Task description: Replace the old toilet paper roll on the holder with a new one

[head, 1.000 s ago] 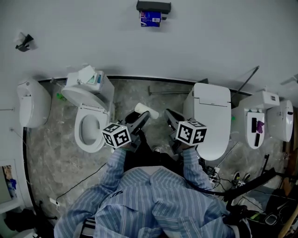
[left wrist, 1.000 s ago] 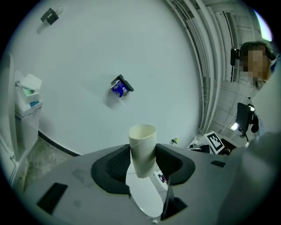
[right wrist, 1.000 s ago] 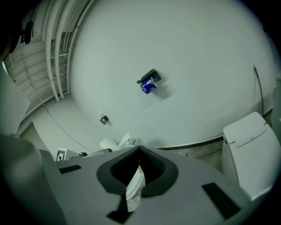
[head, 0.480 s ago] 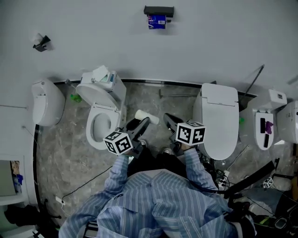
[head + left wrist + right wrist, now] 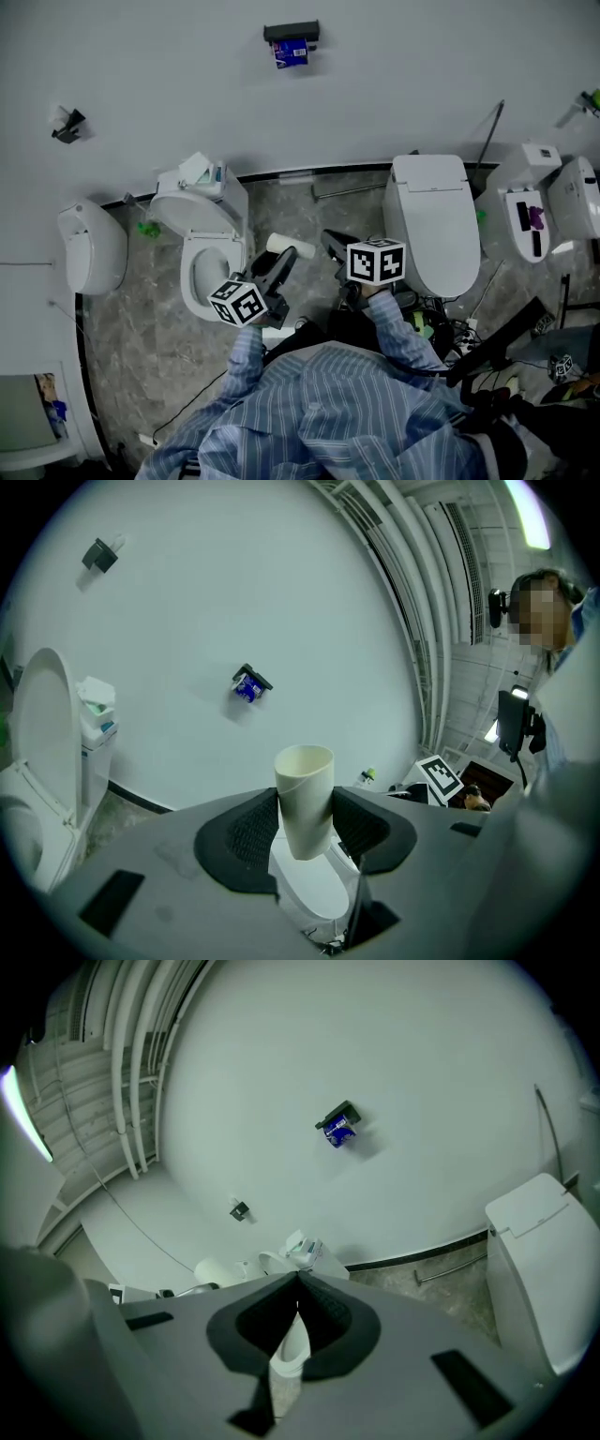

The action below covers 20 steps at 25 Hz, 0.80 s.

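The left tongs (image 5: 284, 257) are seen pinching a bare cardboard tube (image 5: 306, 799). The tube is clamped low on its length between the two dark ribbed pads (image 5: 248, 832), one pressed to each side. It stands nearly upright, and its open upper end rises clear above the jaws. In the head view the tube is carried at the tip of the left tongs, over the stone-patterned floor (image 5: 141, 309) and just beside the open toilet (image 5: 211, 267).

The right tongs (image 5: 330, 242) are pressed together, and nothing is held between them. Their tips are seen close to the tube's right side, but apart from it.

A dark wall holder (image 5: 292, 34) is mounted high on the pale wall, well apart from both tongs, with a blue item (image 5: 292, 53) hanging just below it. In the left gripper view the holder is seen above and to the left of the tube's open end. A closed toilet (image 5: 436, 220) stands to the right of the right tongs. Blue striped sleeves (image 5: 394, 333) are seen behind both marker cubes.
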{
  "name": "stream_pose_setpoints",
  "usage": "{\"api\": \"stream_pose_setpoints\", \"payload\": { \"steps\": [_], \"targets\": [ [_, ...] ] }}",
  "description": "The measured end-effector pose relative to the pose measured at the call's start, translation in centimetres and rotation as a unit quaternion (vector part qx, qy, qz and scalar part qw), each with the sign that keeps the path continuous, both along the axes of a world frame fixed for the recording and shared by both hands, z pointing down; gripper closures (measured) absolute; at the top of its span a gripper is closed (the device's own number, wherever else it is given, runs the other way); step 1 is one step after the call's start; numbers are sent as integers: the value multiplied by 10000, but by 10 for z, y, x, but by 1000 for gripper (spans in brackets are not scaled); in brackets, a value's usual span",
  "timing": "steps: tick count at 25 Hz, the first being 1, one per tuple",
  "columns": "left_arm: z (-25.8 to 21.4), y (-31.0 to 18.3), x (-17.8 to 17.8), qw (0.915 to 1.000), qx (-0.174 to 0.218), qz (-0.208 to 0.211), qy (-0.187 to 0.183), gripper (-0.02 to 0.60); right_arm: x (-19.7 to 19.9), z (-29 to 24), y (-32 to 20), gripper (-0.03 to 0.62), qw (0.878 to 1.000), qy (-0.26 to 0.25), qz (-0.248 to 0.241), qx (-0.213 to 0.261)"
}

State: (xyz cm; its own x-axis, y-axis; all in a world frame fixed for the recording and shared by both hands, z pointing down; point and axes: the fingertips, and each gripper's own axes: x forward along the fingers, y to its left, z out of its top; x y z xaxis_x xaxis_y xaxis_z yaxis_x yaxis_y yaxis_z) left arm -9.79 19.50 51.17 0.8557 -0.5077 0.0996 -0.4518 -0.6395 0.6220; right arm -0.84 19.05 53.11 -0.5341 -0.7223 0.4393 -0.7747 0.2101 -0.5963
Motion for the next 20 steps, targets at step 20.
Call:
{"api": "stream_pose_setpoints", "payload": {
  "steps": [20],
  "targets": [
    [-1, 14, -66, 9995, -13, 53, 321, 399, -61, 12, 29, 588, 9994, 208, 158, -225]
  ]
}}
